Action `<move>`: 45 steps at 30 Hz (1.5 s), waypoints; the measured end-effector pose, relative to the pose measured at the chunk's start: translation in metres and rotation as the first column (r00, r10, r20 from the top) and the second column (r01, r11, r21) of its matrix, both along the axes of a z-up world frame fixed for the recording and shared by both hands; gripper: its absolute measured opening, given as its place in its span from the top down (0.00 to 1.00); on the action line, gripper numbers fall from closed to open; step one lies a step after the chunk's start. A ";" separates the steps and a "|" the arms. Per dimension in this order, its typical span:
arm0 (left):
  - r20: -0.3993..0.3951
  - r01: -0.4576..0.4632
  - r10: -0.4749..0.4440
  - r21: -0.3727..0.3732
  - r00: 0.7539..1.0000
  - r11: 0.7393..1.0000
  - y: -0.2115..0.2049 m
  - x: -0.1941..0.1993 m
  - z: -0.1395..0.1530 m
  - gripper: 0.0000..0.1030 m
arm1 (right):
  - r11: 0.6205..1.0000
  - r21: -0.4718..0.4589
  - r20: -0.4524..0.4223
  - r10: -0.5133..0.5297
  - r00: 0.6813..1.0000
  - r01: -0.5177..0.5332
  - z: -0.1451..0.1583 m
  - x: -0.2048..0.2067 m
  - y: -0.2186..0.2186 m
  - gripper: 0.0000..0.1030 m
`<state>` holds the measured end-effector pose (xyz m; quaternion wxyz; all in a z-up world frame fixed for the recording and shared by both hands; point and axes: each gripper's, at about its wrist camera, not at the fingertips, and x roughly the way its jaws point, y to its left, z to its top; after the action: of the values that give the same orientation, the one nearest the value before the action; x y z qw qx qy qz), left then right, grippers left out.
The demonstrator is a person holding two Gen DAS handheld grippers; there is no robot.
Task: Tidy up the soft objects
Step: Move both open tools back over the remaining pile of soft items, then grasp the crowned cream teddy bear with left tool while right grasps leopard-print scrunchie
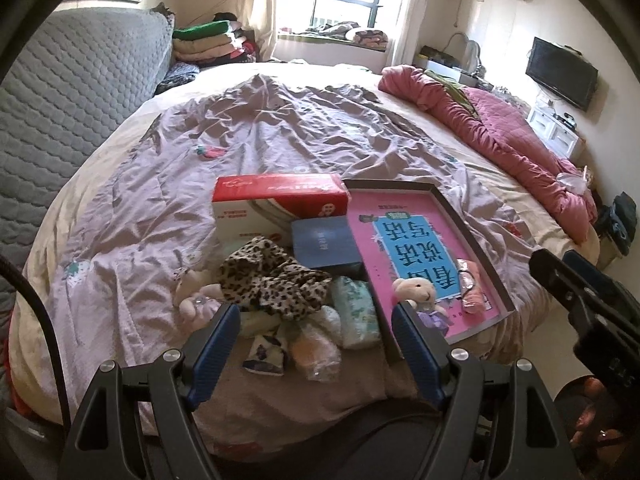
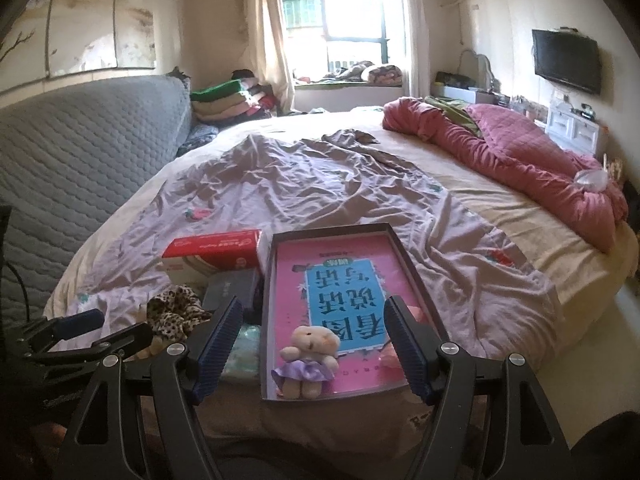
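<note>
A wide bed covered by a crumpled lilac sheet (image 1: 256, 148) fills both views. At the lower centre of the left wrist view, the left gripper (image 1: 316, 330) hangs with its blue-padded fingers spread wide and nothing between them, just above a heap of soft things: a leopard-print cloth (image 1: 272, 280), a folded pale patterned nappy (image 1: 356, 304) beside it, and a small blue-and-white floral pouch (image 1: 266, 354) at the near edge. Behind the heap lie a red-and-white cardboard box (image 1: 276, 200) and a dark blue booklet (image 1: 324, 246). In the right wrist view, the right gripper (image 2: 314, 336) is likewise wide and empty, hovering over a dark shallow tray (image 2: 272, 280) lined with a pink picture book (image 2: 340, 280). A small cream teddy bear in a purple skirt (image 2: 308, 360) sits at the tray's near end, lower centre of the frame. A rumpled pink quilt (image 2: 520, 160) lies at the upper right.
</note>
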<state>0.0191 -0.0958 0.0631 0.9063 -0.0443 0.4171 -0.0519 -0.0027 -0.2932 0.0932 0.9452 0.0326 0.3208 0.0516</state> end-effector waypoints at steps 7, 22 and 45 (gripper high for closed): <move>0.006 -0.046 0.046 0.001 0.999 0.999 0.029 0.002 0.001 0.25 | 1.000 -0.016 -0.007 0.027 1.000 -0.027 -0.002 0.001 0.017 0.27; -0.044 -0.163 0.162 -0.020 0.986 0.986 0.095 0.010 -0.021 0.25 | 0.995 -0.035 -0.050 0.090 0.995 -0.092 -0.023 0.006 0.043 0.27; -0.160 -0.189 0.175 -0.075 0.971 0.979 0.127 0.019 -0.086 0.25 | 0.963 -0.052 -0.183 0.250 0.951 -0.264 -0.085 0.012 0.102 0.27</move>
<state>0.0384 0.0313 -0.0233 0.8697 -0.1270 0.4767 0.0163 0.0093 -0.1907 0.0081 0.8993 -0.0408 0.4054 0.1590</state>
